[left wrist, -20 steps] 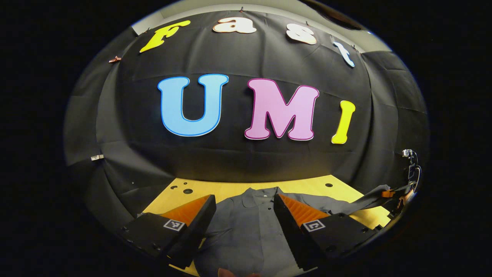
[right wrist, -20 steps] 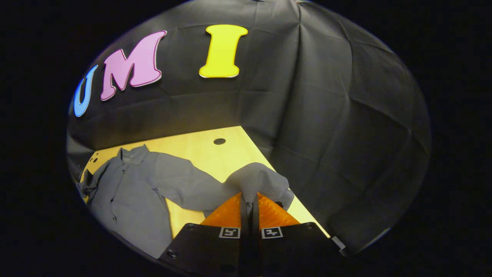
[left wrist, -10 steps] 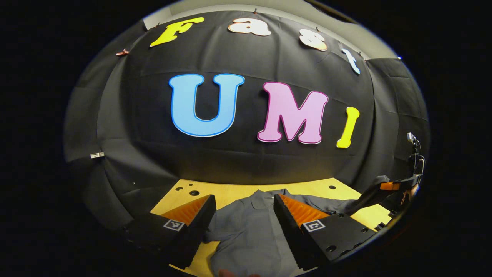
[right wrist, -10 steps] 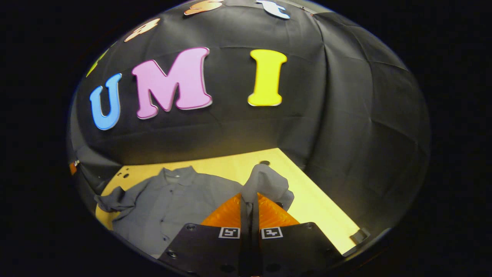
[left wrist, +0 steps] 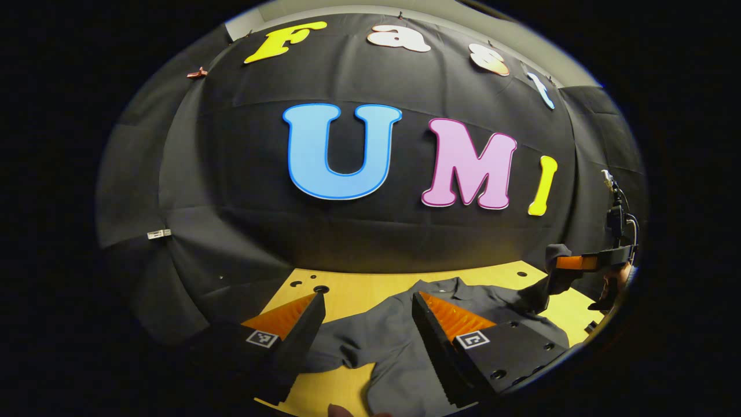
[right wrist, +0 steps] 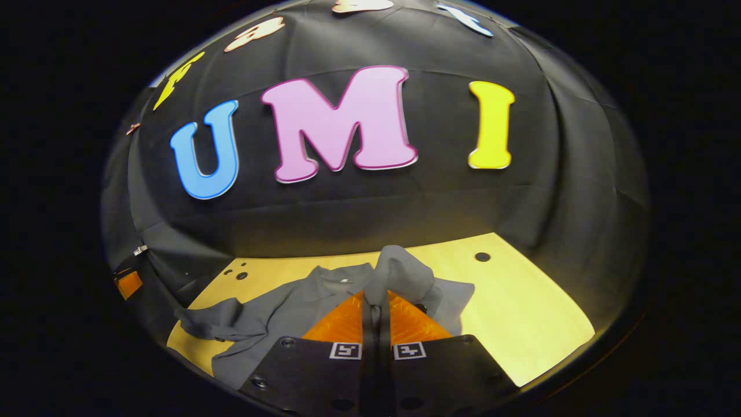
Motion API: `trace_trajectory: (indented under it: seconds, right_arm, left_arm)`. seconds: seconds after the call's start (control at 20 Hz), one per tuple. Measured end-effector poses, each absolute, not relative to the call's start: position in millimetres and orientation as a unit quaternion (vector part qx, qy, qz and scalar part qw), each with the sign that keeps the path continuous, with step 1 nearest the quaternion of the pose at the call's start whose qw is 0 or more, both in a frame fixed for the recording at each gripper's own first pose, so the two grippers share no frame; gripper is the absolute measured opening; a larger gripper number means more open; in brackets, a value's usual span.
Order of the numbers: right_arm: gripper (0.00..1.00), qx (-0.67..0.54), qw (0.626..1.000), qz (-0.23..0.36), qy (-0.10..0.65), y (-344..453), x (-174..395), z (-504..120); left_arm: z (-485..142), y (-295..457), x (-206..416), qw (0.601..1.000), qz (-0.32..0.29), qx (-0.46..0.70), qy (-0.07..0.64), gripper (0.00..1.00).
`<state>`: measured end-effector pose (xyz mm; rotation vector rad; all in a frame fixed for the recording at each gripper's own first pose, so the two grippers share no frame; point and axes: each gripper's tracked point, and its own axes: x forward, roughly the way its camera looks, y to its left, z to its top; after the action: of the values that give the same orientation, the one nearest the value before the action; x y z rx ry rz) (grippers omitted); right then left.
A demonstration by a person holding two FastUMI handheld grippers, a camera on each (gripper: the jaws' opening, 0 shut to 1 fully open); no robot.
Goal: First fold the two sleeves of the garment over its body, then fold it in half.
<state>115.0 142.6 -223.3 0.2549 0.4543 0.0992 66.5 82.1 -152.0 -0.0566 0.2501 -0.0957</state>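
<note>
The shirt (right wrist: 278,315) lies face up on the yellow table (right wrist: 521,324), collar toward the black back wall, so its long axis runs from the near table edge to the wall. The right gripper (right wrist: 376,301) has its fingers pressed together on the cuff end of the right sleeve (right wrist: 399,275); the cloth bunches above the fingertips and is lifted clear of the table. In the left gripper view, this sleeve rises from the shoulder to the distant right gripper (left wrist: 570,263). Holding the sleeve by its end, raised, lets it swing over the body without dragging; judged from this, the first sleeve fold is in progress.

The left gripper (left wrist: 365,307) hovers above the left part of the shirt (left wrist: 393,341) with its fingers spread wide and nothing between them, placed, it appears, to take the other sleeve next. That left sleeve (right wrist: 211,321) lies crumpled out to the side, pointing away from the body across the shirt's long axis, not yet folded
</note>
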Motion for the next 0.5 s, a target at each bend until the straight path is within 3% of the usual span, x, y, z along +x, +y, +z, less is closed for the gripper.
trace_trajectory:
  seconds: [0.5]
  right_arm:
    - [0.05, 0.081, 0.930, 0.135, 0.332, 282.5, 126.5, -334.8]
  left_arm:
    - [-230.4, 163.5, 82.3, 0.984, 0.001, -0.022, 0.177, 0.95]
